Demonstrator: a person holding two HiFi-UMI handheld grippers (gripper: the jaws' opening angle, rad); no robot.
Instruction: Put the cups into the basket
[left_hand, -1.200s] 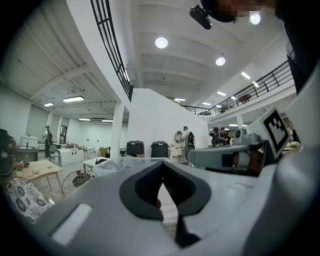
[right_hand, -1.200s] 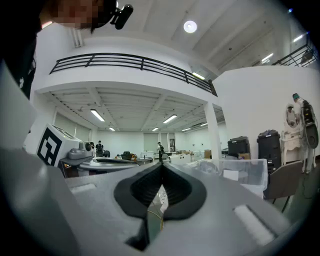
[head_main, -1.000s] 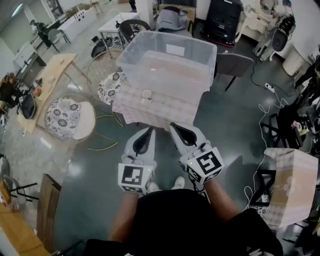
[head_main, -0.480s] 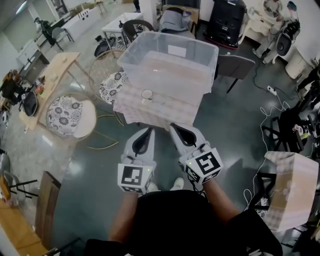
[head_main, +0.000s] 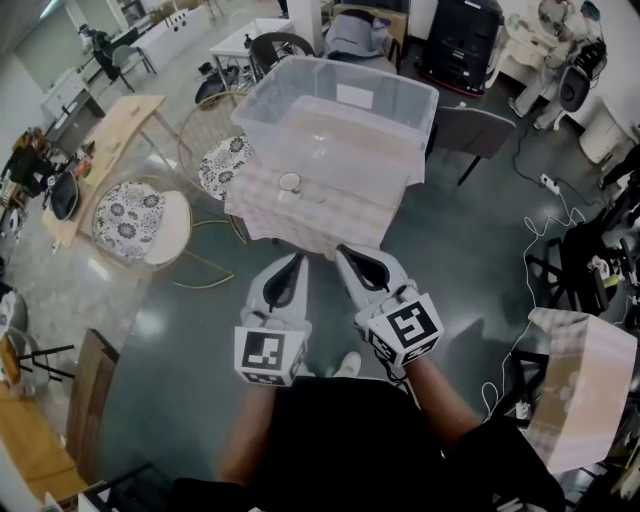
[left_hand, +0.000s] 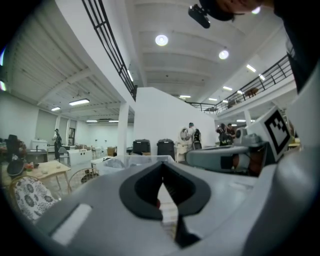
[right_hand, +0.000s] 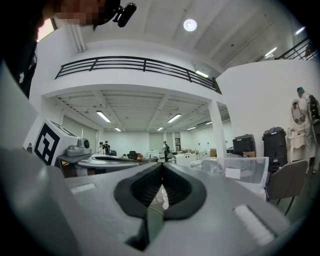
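A small white cup (head_main: 289, 183) stands on the checked tablecloth (head_main: 330, 222), just in front of a large clear plastic bin (head_main: 340, 115) that serves as the basket. A second, clear cup seems to stand right of it, but it is too faint to be sure. Both grippers are held side by side short of the table's near edge. My left gripper (head_main: 298, 260) is shut and empty, and so is my right gripper (head_main: 344, 251). The left gripper view has its jaw tips (left_hand: 161, 170) touching, with the bin (left_hand: 131, 161) beyond. In the right gripper view the tips (right_hand: 162, 169) meet too, and the bin (right_hand: 235, 172) lies to the right.
A wire-frame stool with a floral cushion (head_main: 132, 222) and another (head_main: 222, 160) stand left of the table. A grey chair (head_main: 470, 130) is behind the bin on the right. A second cloth-covered table (head_main: 580, 385) sits at the far right, with cables on the dark floor.
The head view has shifted a little, so the table and bin sit slightly higher in the picture. Both grippers stay shut and in the same place.
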